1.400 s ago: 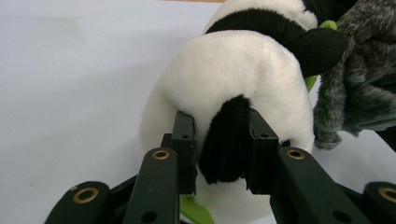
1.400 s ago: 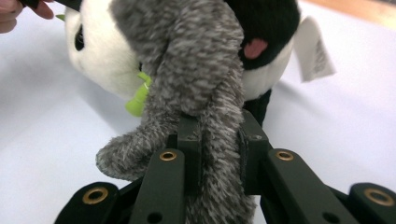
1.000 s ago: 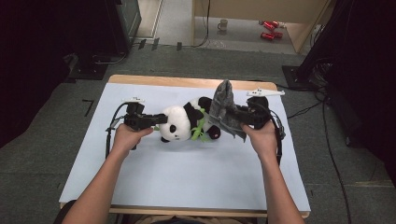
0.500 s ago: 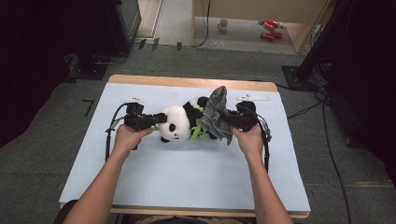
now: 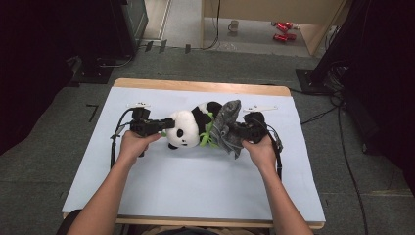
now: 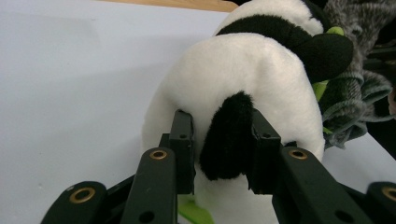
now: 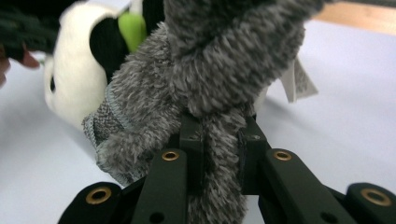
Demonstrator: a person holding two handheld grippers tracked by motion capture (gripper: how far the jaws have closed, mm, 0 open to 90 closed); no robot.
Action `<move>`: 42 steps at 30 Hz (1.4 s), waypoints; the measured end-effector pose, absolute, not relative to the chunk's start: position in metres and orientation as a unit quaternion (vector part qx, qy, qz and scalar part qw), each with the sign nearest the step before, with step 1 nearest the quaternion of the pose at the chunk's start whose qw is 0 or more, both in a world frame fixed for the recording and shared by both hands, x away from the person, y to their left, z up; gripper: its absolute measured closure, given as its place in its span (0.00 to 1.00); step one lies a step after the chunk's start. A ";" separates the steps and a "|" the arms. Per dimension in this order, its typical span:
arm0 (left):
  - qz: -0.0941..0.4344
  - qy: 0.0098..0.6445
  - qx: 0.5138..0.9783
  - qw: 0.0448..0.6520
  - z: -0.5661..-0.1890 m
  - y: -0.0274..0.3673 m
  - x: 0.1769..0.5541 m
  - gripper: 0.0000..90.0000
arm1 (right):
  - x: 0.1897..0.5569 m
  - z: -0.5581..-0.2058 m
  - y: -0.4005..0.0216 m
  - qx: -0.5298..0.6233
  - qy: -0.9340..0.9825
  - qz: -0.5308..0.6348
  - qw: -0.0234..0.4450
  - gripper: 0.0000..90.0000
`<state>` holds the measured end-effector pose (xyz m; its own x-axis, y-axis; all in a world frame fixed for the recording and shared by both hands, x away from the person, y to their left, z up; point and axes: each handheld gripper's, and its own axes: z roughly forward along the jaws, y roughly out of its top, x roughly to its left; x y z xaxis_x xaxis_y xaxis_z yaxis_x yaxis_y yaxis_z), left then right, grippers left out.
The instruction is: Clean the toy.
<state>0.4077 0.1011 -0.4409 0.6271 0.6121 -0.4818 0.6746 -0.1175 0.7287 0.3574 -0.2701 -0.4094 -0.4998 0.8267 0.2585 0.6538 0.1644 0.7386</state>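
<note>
A black-and-white panda plush (image 5: 188,128) lies on its side mid-table, with a green piece (image 5: 208,131) at its neck. My left gripper (image 5: 165,126) comes in from the left. In the left gripper view the jaws are shut on a black ear (image 6: 229,135) of the white head (image 6: 252,65). A grey fuzzy cloth (image 5: 226,128) rests against the panda's right side. My right gripper (image 5: 234,131) is shut on it. In the right gripper view the jaws pinch a fold of the grey cloth (image 7: 224,60), with the panda (image 7: 70,79) just behind.
The table (image 5: 195,196) has a pale blue top and a wooden far edge (image 5: 195,86). Two small white strips (image 5: 139,104) (image 5: 259,107) lie near the back. Cables trail from both grippers. A mug (image 5: 234,25) and red items (image 5: 281,30) sit on the floor beyond.
My right hand has come down and to the left with the grey cloth, which now lies lower against the panda. The left hand and the panda's head have stayed put.
</note>
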 end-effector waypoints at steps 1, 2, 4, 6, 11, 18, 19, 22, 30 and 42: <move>-0.031 0.430 0.747 0.506 -0.441 0.101 0.408 0.77 | 0.357 -0.411 -0.270 0.488 0.761 0.415 0.102 0.86; -0.031 0.431 0.745 0.507 -0.441 0.101 0.408 0.77 | 0.357 -0.413 -0.271 0.487 0.765 0.409 0.101 0.86; -0.031 0.431 0.746 0.506 -0.441 0.101 0.408 0.77 | 0.355 -0.418 -0.271 0.488 0.770 0.400 0.097 0.86; -0.031 0.433 0.746 0.505 -0.441 0.102 0.408 0.77 | 0.353 -0.423 -0.271 0.491 0.772 0.393 0.093 0.86; -0.031 0.431 0.747 0.505 -0.441 0.103 0.409 0.77 | 0.348 -0.442 -0.267 0.493 0.793 0.351 0.073 0.86; -0.032 0.433 0.746 0.504 -0.441 0.103 0.409 0.77 | 0.341 -0.428 -0.279 0.502 0.769 0.389 0.071 0.86; -0.032 0.435 0.745 0.504 -0.441 0.103 0.409 0.77 | 0.339 -0.423 -0.282 0.503 0.764 0.397 0.075 0.86; -0.033 0.437 0.744 0.504 -0.441 0.103 0.409 0.77 | 0.334 -0.406 -0.288 0.501 0.755 0.415 0.083 0.86; -0.030 0.435 0.746 0.503 -0.440 0.103 0.408 0.77 | 0.329 -0.363 -0.291 0.480 0.744 0.453 0.106 0.86; -0.032 0.437 0.744 0.505 -0.441 0.102 0.409 0.77 | 0.358 -0.324 -0.278 0.469 0.713 0.508 0.116 0.86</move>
<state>0.4092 0.1023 -0.4410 0.6165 0.6173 -0.4887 0.6821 -0.1086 0.7232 0.3578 -0.2775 -0.3242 -0.5331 0.7868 0.3111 0.5512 0.0440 0.8332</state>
